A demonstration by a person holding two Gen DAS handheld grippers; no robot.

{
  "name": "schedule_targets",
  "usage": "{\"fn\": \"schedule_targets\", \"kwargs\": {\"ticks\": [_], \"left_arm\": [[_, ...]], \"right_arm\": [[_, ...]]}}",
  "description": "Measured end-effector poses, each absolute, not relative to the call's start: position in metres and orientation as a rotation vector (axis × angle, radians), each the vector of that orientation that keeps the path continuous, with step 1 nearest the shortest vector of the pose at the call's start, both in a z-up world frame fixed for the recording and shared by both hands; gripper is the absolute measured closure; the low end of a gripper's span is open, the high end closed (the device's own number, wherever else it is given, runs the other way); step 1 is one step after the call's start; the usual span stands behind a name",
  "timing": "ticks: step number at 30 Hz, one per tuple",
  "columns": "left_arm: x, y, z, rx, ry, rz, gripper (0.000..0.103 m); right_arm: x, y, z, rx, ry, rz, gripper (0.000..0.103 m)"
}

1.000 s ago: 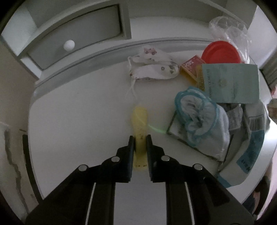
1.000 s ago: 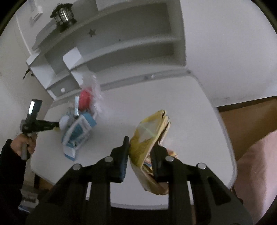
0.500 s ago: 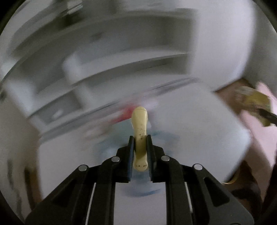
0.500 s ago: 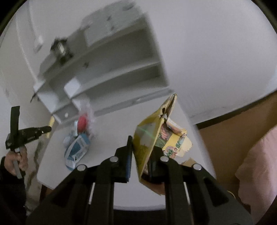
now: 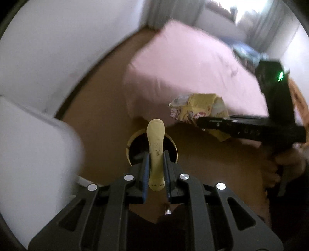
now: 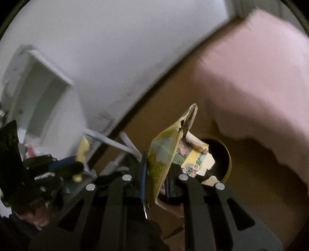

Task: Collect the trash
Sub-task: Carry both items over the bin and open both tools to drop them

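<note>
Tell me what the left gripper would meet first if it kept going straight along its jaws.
Probably the round trash bin on the floor: the left gripper, shut on the banana peel, points at its dark opening, though depth is unclear.

A bed under a pink cover (image 5: 185,63) fills the upper middle of the left wrist view and serves as the landmark; the same pink cover (image 6: 256,77) takes up the upper right of the right wrist view. Below and to the left of the bed runs a brown floor (image 5: 100,104), which meets a white wall (image 5: 58,44) along a dark skirting line. Beyond the far end of the bed hang pale grey curtains (image 5: 171,11), with bright daylight at a window (image 5: 249,7) to their right. Left of the bed, against the wall, stands a white shelf unit (image 6: 36,92), blurred, with white table legs (image 6: 110,142) below it.
</note>
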State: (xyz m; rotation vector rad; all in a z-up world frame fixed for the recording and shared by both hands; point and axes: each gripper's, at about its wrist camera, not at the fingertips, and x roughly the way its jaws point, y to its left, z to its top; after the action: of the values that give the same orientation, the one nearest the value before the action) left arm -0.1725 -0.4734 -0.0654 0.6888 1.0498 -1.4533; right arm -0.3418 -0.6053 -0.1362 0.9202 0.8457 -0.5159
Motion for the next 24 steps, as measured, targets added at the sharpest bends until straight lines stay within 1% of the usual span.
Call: {"fn": "schedule_targets", "kwargs": {"ticks": [2,6,12,15,16,17,18,19,20,21,22,24], "left_arm": [[-0.186,-0.496,-0.100,0.731,1.108,-1.464,0.090],[-0.193,-0.530,-0.152,0.786,1.202,-1.450,0.090],[-0.185,-0.568,-0.178,0.782,1.230,-1.462,0.090],[-0.182,-0.567,-0.186,0.770,1.237,-1.463,0.088],[-0.183,-0.570,-0.186,0.773,1.232,-1.458,0.084],[-0.183,-0.571,-0.182,0.774,1.229,-1.453,0.070],[-0.183,-0.570,-0.180,0.772,1.223,-1.449,0.053],[-0.180,-0.571,-0.180,0.765,1.208,-1.444,0.048],[-0.180,-0.571,-0.178,0.767,1.193,-1.438,0.045],[-0.181,-0.572,-0.176,0.775,1.177,-1.436,0.044],[-0.184,-0.570,-0.169,0.783,1.159,-1.441,0.043],[-0.187,-0.567,-0.156,0.785,1.129,-1.451,0.038]], "right_arm": [[-0.350,-0.616,-0.162,0.980,0.878,-0.522,0.088],[-0.356,-0.633,-0.196,1.042,0.923,-0.530,0.088],[-0.344,-0.653,-0.215,1.067,0.955,-0.514,0.088],[-0.342,-0.661,-0.219,1.073,0.957,-0.512,0.088],[-0.339,-0.665,-0.222,1.079,0.958,-0.511,0.086],[-0.335,-0.669,-0.225,1.085,0.969,-0.512,0.082],[-0.336,-0.672,-0.227,1.086,0.973,-0.512,0.078],[-0.333,-0.674,-0.228,1.084,0.979,-0.521,0.065],[-0.332,-0.676,-0.225,1.074,0.972,-0.530,0.051],[-0.329,-0.676,-0.221,1.060,0.964,-0.530,0.047],[-0.327,-0.677,-0.218,1.052,0.961,-0.526,0.044],[-0.323,-0.678,-0.210,1.036,0.965,-0.524,0.043]]}}
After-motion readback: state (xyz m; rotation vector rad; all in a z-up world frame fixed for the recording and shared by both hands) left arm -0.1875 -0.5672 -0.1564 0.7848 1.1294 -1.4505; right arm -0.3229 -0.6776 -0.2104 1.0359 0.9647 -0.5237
